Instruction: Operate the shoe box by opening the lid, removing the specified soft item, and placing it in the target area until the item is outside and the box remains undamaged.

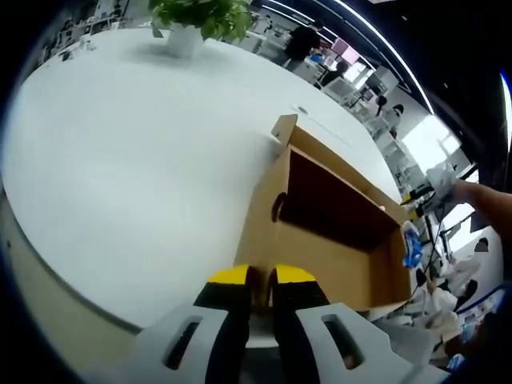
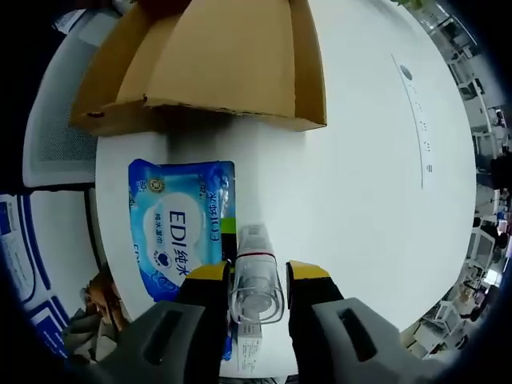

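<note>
The open cardboard shoe box (image 1: 336, 240) lies on the white table (image 1: 128, 176), its dark inside showing. My left gripper (image 1: 262, 278) is shut on the box's near wall, which stands pinched between the yellow tips. In the right gripper view the box (image 2: 224, 56) lies at the top, and a blue wet-wipes pack (image 2: 180, 232) rests flat on the table outside it. My right gripper (image 2: 258, 274) is just right of the pack, with a clear tube with a white cap (image 2: 256, 280) held between its fingers. A blue sliver of the pack (image 1: 410, 244) shows past the box's far end.
A potted plant (image 1: 196, 20) stands at the table's far side. A person's arm (image 1: 480, 196) reaches in from the right. The table edge (image 2: 100, 232) runs close to the pack, and a grey mesh chair (image 2: 56, 120) stands beyond it. Open white table (image 2: 368, 176) spreads to the right.
</note>
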Motion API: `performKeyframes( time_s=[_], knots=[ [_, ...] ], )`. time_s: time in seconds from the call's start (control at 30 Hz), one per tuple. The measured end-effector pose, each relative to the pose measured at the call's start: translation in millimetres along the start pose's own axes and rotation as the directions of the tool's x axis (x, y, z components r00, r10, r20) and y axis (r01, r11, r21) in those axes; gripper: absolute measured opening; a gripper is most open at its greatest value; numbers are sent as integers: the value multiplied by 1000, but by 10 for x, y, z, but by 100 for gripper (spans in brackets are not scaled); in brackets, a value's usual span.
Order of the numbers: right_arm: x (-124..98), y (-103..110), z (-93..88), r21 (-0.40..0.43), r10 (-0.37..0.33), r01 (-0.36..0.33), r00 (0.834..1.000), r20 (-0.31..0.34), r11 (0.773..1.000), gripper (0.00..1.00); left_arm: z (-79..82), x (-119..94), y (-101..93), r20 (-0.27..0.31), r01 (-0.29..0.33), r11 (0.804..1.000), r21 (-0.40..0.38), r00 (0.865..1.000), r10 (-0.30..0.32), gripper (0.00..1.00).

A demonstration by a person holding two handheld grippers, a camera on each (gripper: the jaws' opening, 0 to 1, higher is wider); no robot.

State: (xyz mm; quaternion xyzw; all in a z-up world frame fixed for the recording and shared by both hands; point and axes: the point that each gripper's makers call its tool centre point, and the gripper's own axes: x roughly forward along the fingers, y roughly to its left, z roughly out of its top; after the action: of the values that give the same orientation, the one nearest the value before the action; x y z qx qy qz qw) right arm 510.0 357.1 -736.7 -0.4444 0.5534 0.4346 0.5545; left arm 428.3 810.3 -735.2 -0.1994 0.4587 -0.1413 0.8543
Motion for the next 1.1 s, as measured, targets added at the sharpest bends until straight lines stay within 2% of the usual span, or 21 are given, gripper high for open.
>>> performKeyframes(
  time_s=[0.17, 0.27, 0.3, 0.37, 0.53, 0.57, 0.67, 0.8, 0.83, 0.87, 0.93, 0.97, 1.03, 1.07, 1.1],
  knots=[
    [-47, 10, 28, 13, -5, 5, 1000, 15, 1000, 28, 1, -3, -2, -1, -1, 1000, 5, 1000, 1, 6],
    [-152, -58, 97, 33, -55, 53, 997, 55, 998, 31, 0, -1, 1, 2, -1, 1000, 4, 1000, 1, 6],
    [-221, -101, 159, 73, -89, 83, 992, 94, 994, 33, 2, -1, 1, 2, -1, 1000, 5, 1000, 1, 6],
    [-334, -108, 272, 110, -116, 99, 980, 161, 989, 34, 0, -3, -2, 4, 1, 1000, 1, 1000, -1, 6],
    [-586, -79, 449, 149, -185, 154, 955, 230, 977, 30, 0, -3, -4, 5, 4, 1000, -1, 1000, -4, 6],
    [-666, -75, 517, 176, -215, 174, 943, 254, 969, 28, 1, 3, -1, 5, 4, 1000, -2, 1000, -4, 6],
    [-816, 23, 703, 234, -246, 176, 917, 314, 956, 26, -1, 2, -1, 8, 4, 1000, 0, 1000, -4, 6],
    [-889, 231, 930, 300, -250, 142, 899, 360, 943, 24, 2, 0, -1, 10, 3, 1000, 5, 1000, -3, 6],
    [-897, 260, 988, 318, -257, 136, 889, 379, 938, 25, 2, -1, 0, 10, 3, 1000, 4, 1000, -3, 6],
    [-888, 309, 1051, 364, -265, 113, 877, 401, 924, 25, 1, -1, 0, 10, 3, 1000, 4, 1000, -3, 6],
    [-853, 413, 1121, 420, -253, 60, 872, 420, 906, 25, 1, -2, 1, 11, 3, 1000, 6, 1000, -3, 6],
    [-809, 478, 1158, 463, -253, 30, 867, 428, 886, 25, 1, -3, -1, 11, 3, 1000, 5, 1000, -3, 6],
    [-743, 553, 1165, 497, -247, 8, 874, 418, 868, 26, 1, -1, 2, 11, 4, 1000, 7, 1000, -4, 6],
    [-716, 569, 1181, 524, -269, 8, 866, 423, 852, 25, 2, 2, 4, 11, 4, 1000, 7, 1000, -4, 6],
    [-693, 588, 1174, 569, -279, -10, 864, 420, 822, 24, 3, -1, -1, 11, 4, 1000, 9, 1000, -4, 6]
  ],
)
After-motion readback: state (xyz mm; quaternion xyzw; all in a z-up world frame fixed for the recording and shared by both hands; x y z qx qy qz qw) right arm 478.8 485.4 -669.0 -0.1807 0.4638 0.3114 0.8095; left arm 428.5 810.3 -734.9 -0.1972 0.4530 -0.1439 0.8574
